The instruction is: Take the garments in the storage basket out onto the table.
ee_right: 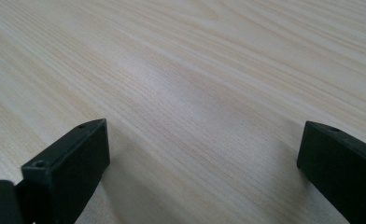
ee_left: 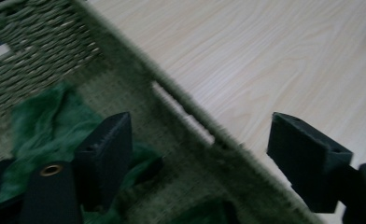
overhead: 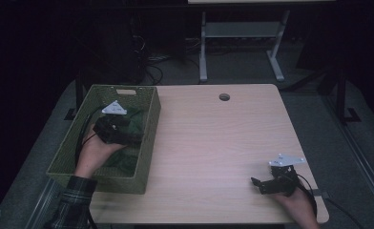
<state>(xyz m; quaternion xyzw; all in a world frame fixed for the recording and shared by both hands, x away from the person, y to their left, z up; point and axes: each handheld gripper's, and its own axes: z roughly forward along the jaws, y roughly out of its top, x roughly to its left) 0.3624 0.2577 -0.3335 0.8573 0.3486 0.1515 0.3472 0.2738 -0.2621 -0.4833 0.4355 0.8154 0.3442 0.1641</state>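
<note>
Surface (overhead: 213,143): one, pale wood grain, with one round hole (overhead: 224,97) near its far edge, well apart from both my tongs.

Basket (overhead: 149,138): one, green woven, standing on the left part of the surface. My left tongs are inside it; its near wall runs between their two jaws in the left gripper view, one jaw over the basket floor, the other over the bare wood outside. One slot handle (overhead: 124,91) shows in its far wall.

Cloth (ee_left: 45,126): one, green and crumpled, lying on the basket floor just under and beside my left tongs, with folds around the inner jaw. I cannot tell whether that jaw touches it.

Left tongs (overhead: 136,139): one, jaws wide, nothing pinched between the pads. My left hand (overhead: 95,151) carries them over the basket.

Right tongs (overhead: 257,184): one, jaws wide, empty, bare wood between them. They rest low at the near right corner of the surface, well apart from the basket, in my right hand (overhead: 297,202).
</note>
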